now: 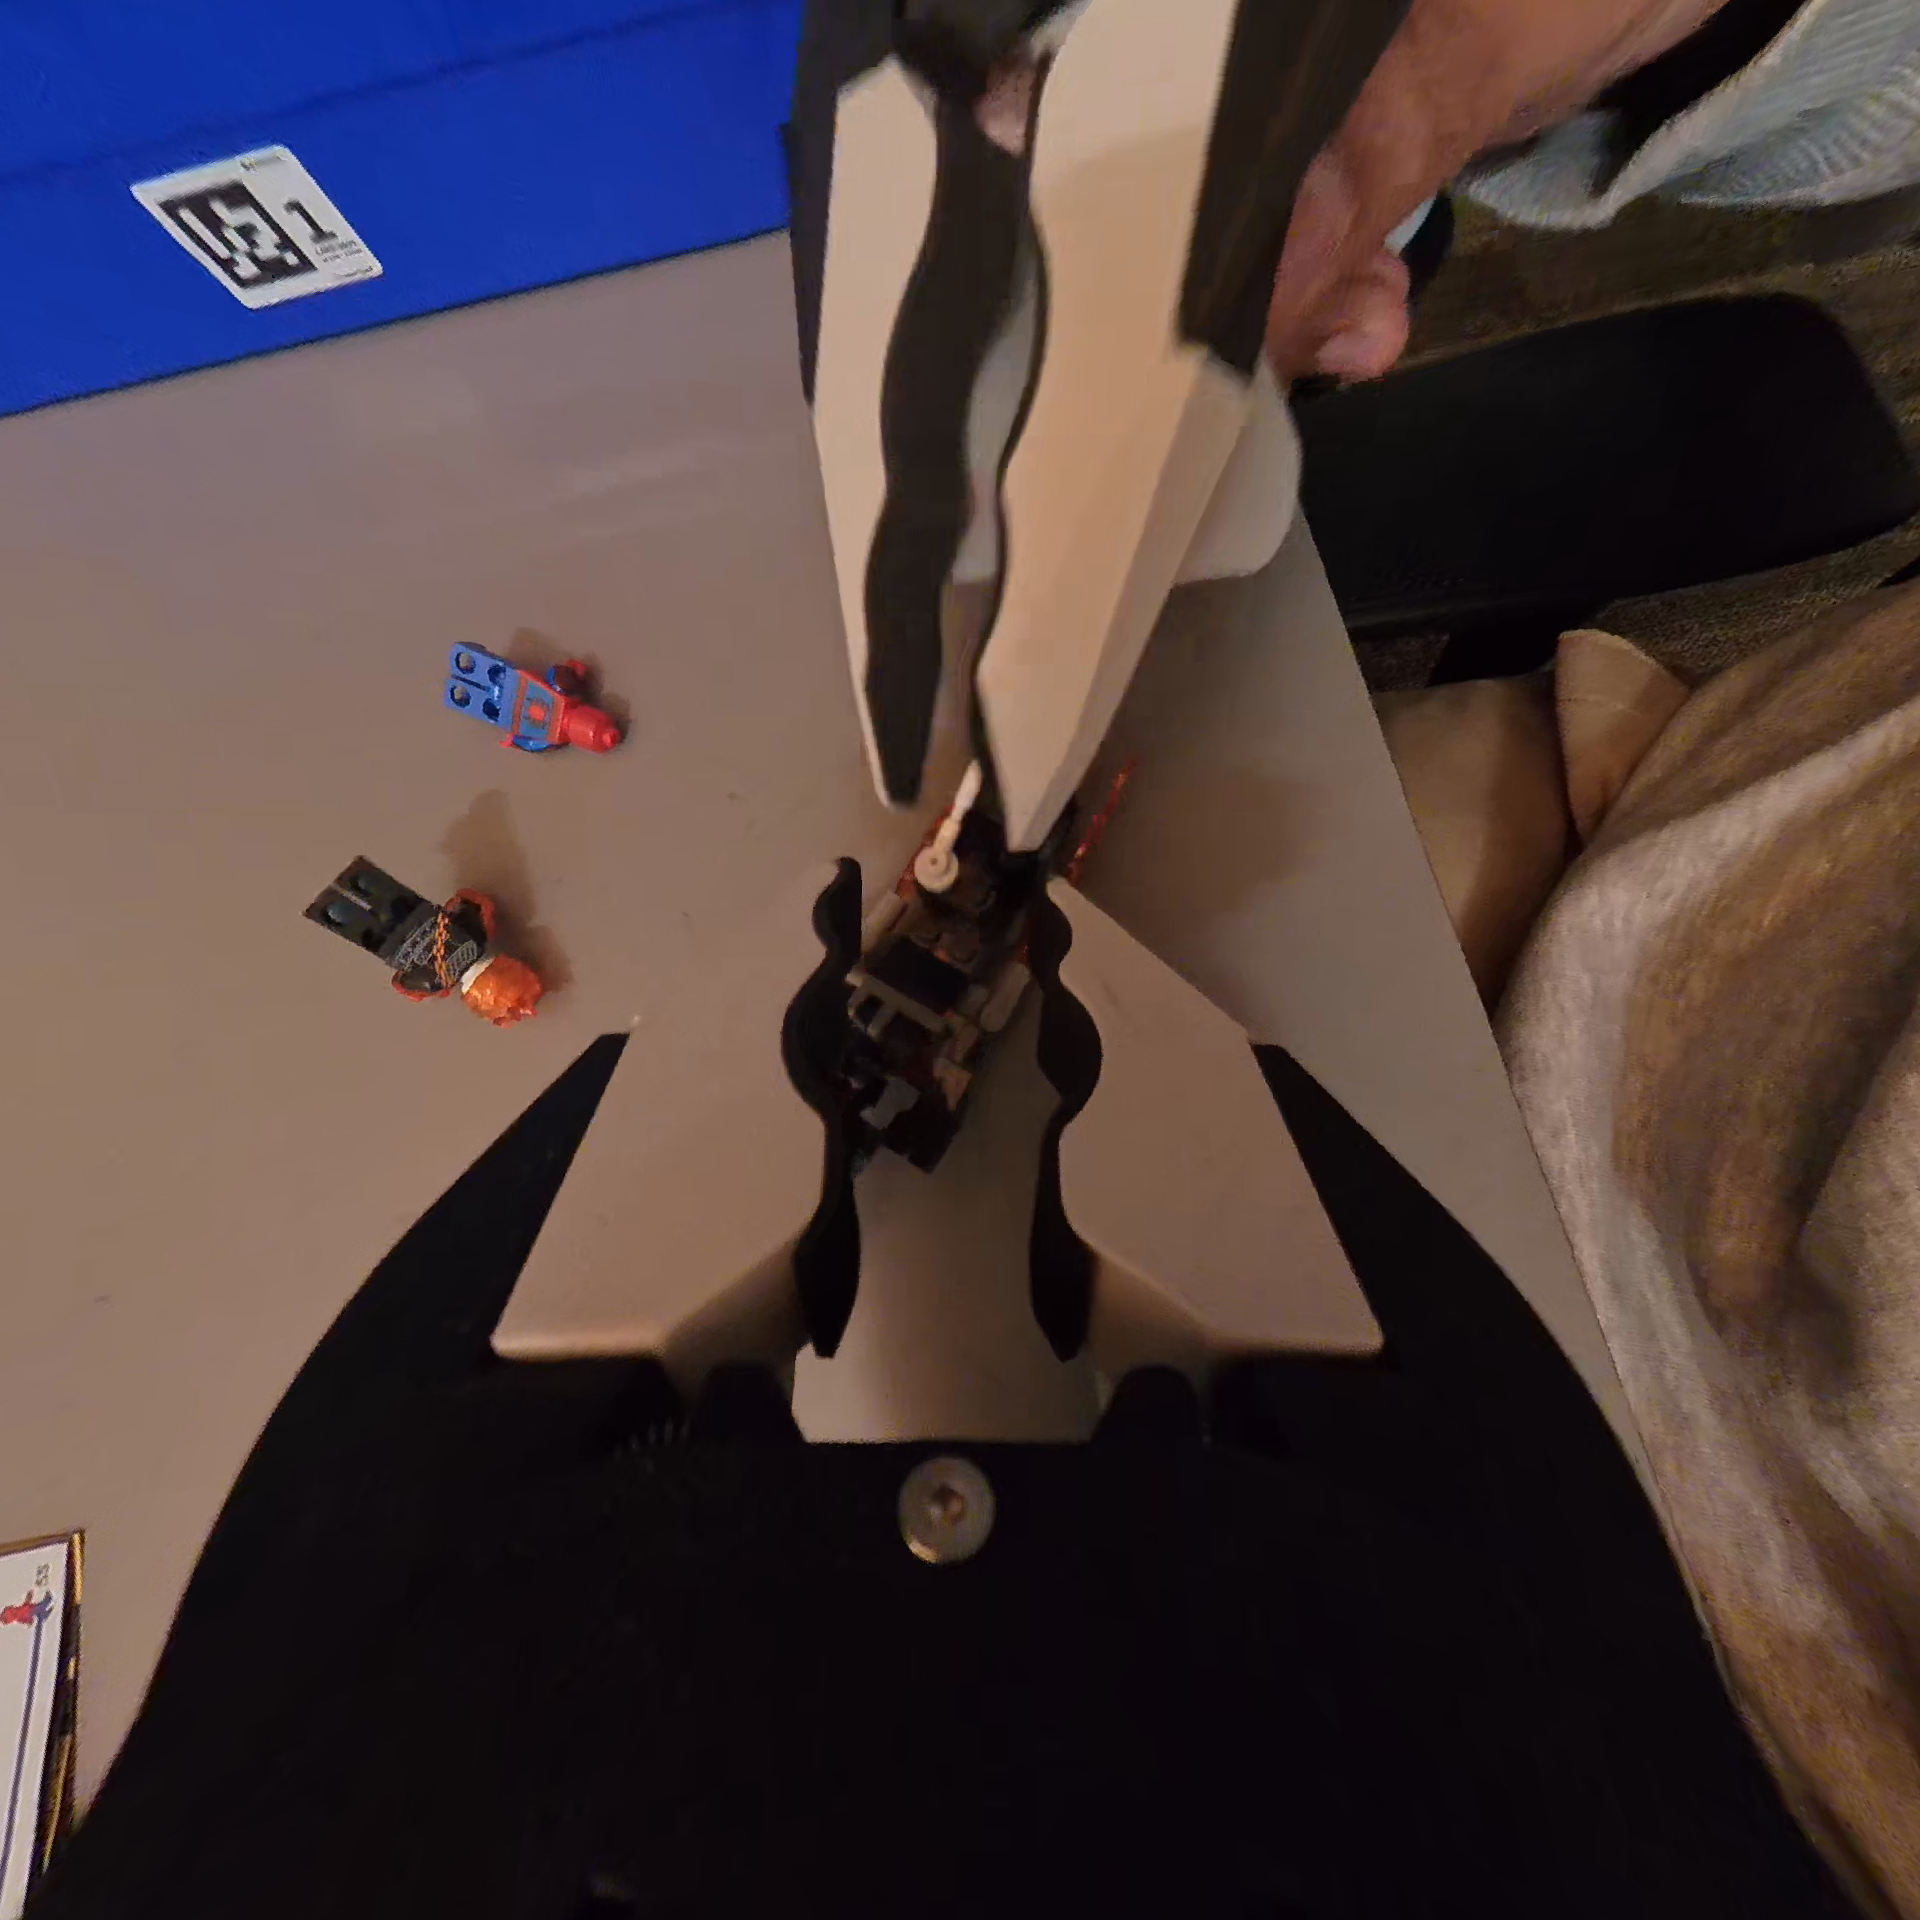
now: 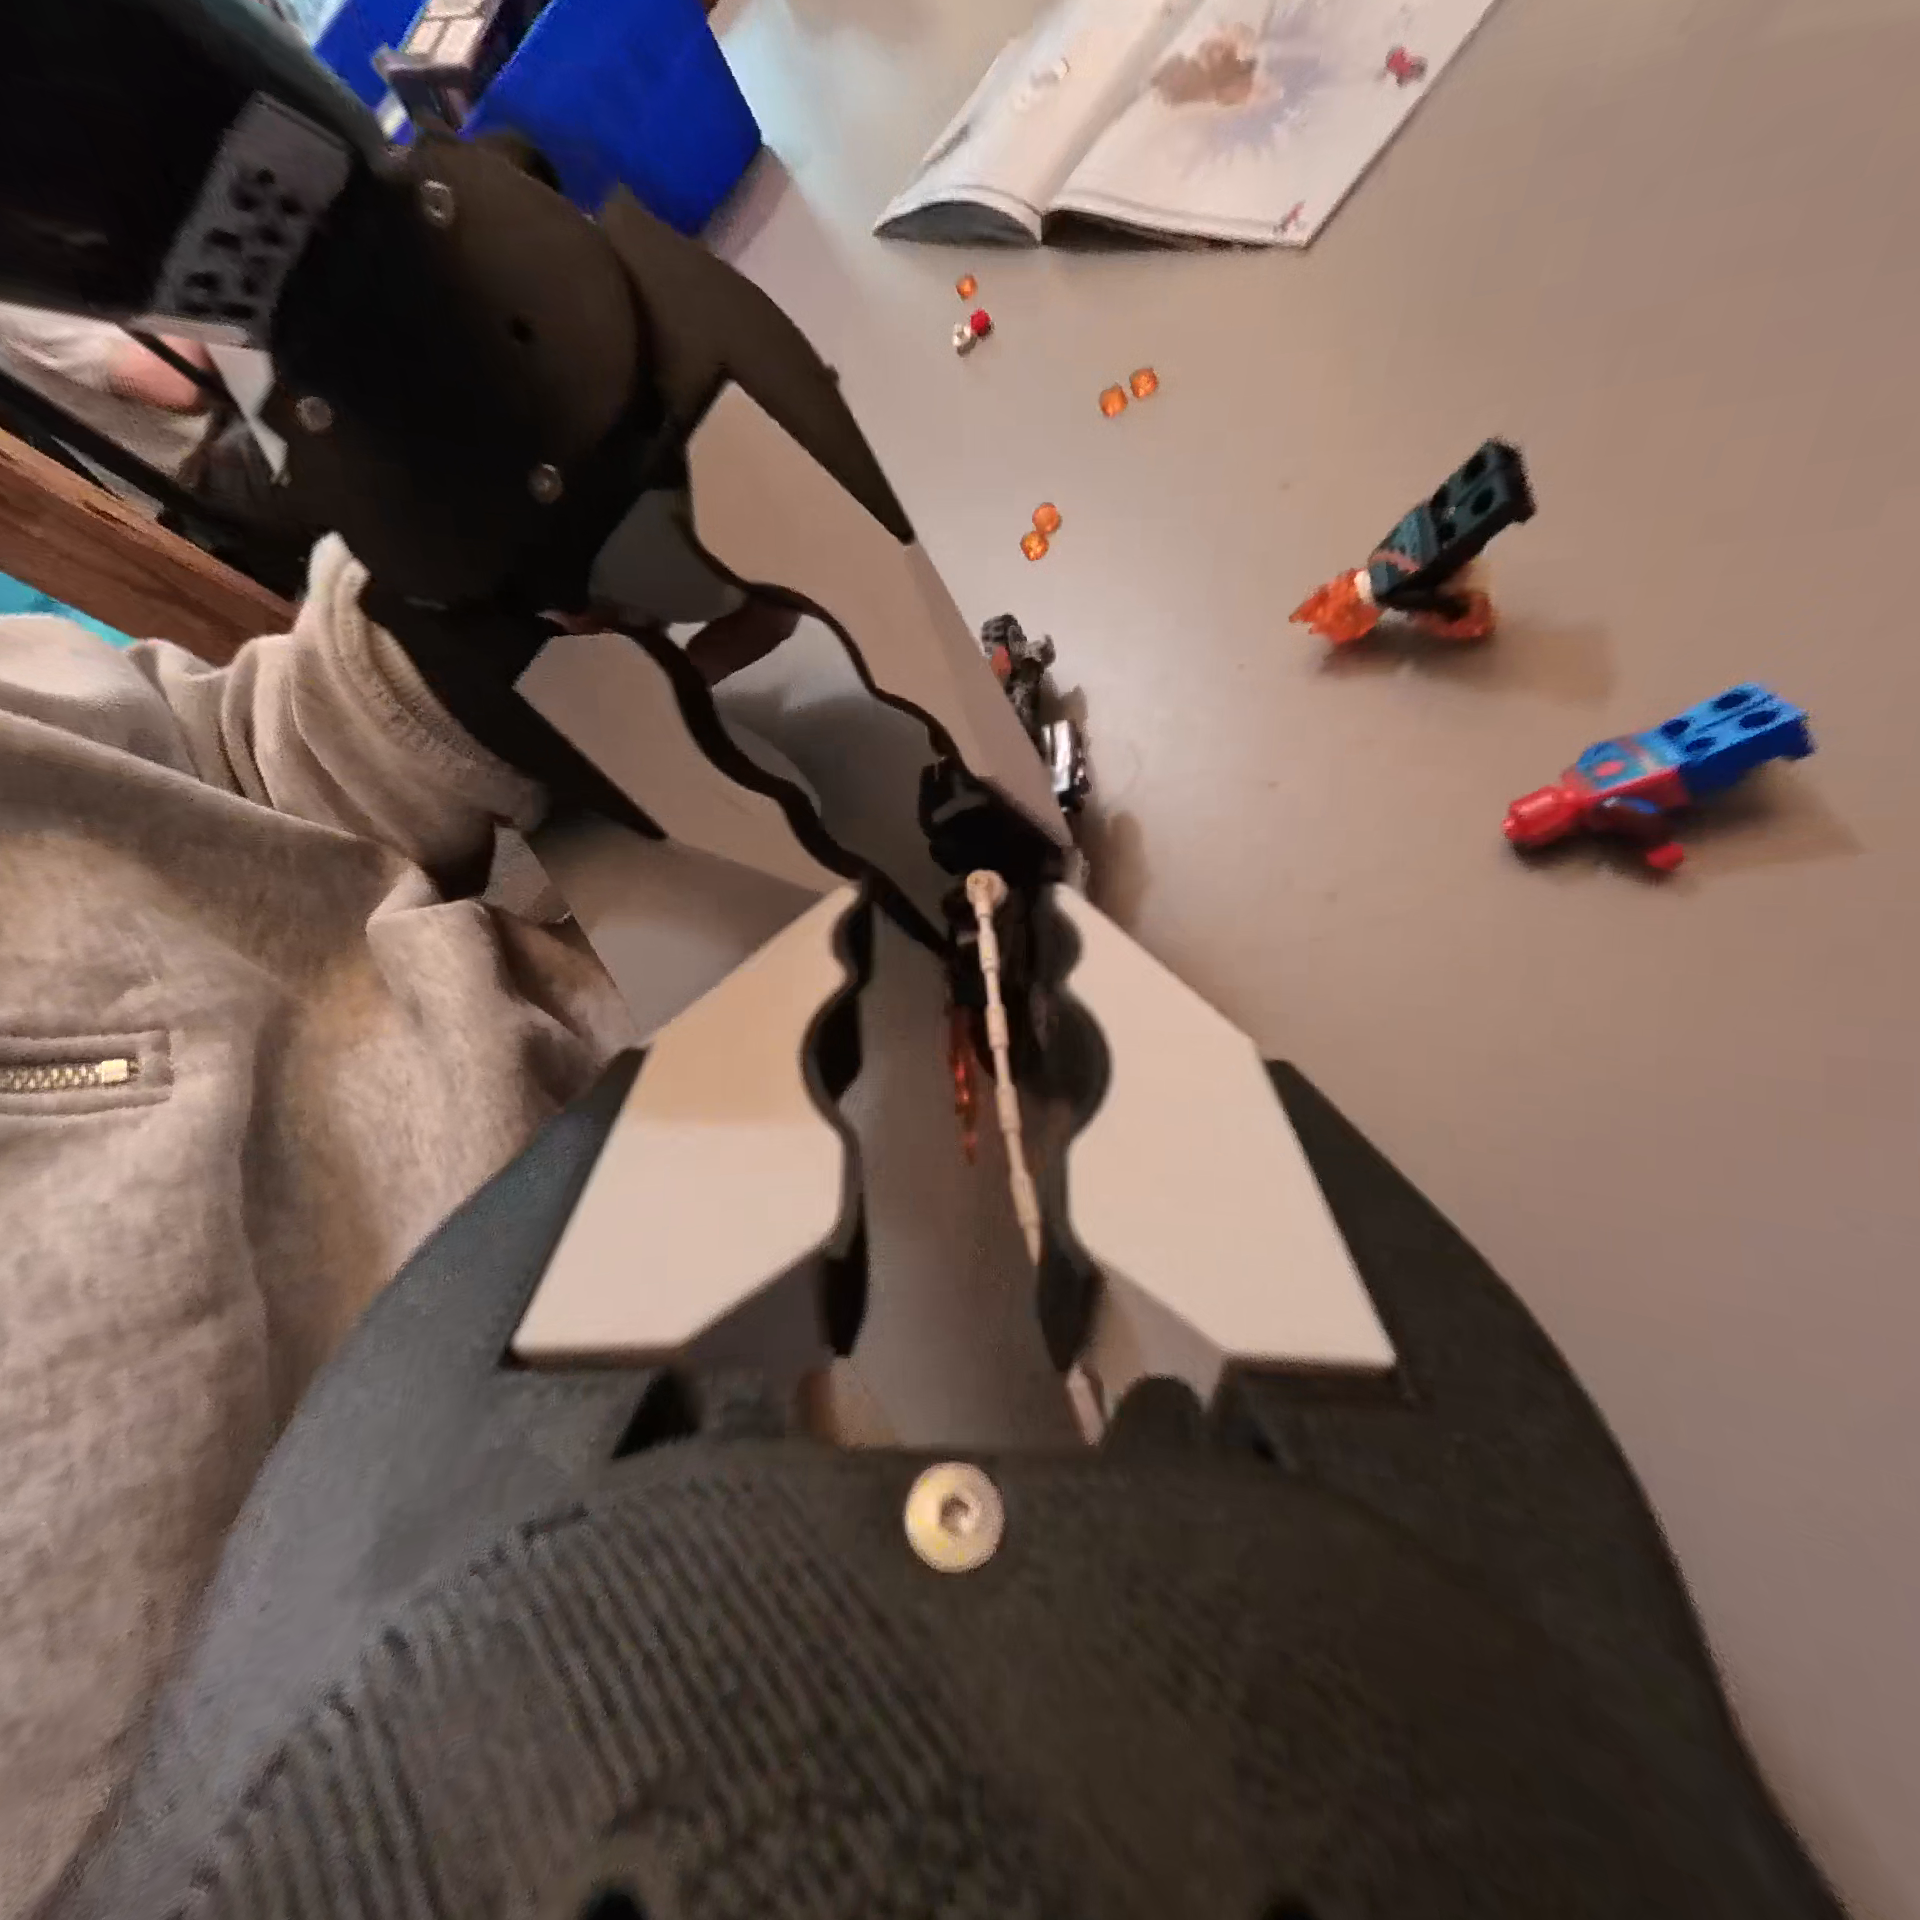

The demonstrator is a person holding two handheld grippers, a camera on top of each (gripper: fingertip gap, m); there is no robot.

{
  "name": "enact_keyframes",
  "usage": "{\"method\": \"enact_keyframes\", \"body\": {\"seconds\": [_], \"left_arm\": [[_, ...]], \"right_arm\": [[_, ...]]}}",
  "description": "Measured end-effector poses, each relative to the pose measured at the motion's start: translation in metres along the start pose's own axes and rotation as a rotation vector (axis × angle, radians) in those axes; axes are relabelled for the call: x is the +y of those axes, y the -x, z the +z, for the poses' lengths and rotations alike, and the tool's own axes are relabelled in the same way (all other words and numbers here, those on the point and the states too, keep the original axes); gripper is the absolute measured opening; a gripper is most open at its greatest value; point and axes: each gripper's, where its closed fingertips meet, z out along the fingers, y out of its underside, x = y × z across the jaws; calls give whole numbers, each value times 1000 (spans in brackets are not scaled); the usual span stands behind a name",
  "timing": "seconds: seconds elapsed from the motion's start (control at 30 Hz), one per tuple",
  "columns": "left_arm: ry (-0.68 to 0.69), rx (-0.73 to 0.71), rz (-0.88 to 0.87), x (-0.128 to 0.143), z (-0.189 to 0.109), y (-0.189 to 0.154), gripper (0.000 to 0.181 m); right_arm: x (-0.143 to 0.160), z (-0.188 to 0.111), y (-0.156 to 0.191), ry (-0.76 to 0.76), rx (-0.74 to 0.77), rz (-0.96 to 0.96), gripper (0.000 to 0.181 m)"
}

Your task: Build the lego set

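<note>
My left gripper point(image 1: 945, 909) is shut on a small dark grey and black lego build point(image 1: 925, 1023), held above the grey table point(image 1: 260, 1091) near its edge. My right gripper point(image 1: 966, 816) comes down from above, its tips touching the build's far end. In the right wrist view my right gripper point(image 2: 961, 904) is shut on a thin white ridged rod point(image 2: 1000, 1049), whose round end meets the build point(image 2: 982, 821) beside an orange flame piece point(image 2: 964, 1081). The left gripper point(image 2: 997, 847) reaches in from the upper left.
A red and blue minifigure point(image 1: 535, 701) point(image 2: 1662, 779) and a black minifigure with an orange flame head point(image 1: 436, 940) point(image 2: 1423, 561) lie on the table. Small orange studs point(image 2: 1127, 390), an open instruction booklet point(image 2: 1143, 125) and a blue box point(image 1: 416, 125) lie farther off. The table edge point(image 1: 1455, 935) borders a person's grey-clothed lap. Less than 4 cm separates the two grippers' tips.
</note>
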Motion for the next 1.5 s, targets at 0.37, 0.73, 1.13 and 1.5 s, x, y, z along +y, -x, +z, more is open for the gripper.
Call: {"method": "enact_keyframes", "body": {"seconds": [0.37, 0.73, 1.13, 1.5], "left_arm": [[-58, 42, -33, -11, -9, -5, 36], [72, 95, 25, -22, 11, -20, 43], [134, 94, -20, -12, 18, -13, 16], [132, 75, -41, -9, 17, -8, 16]], "right_arm": [[10, -58, -4, 10, 202, -555, 35], [33, -40, -16, 115, 330, -803, 18], [32, -36, -10, 64, 306, -766, 1], [33, -26, 11, 28, 70, -266, 1]]}}
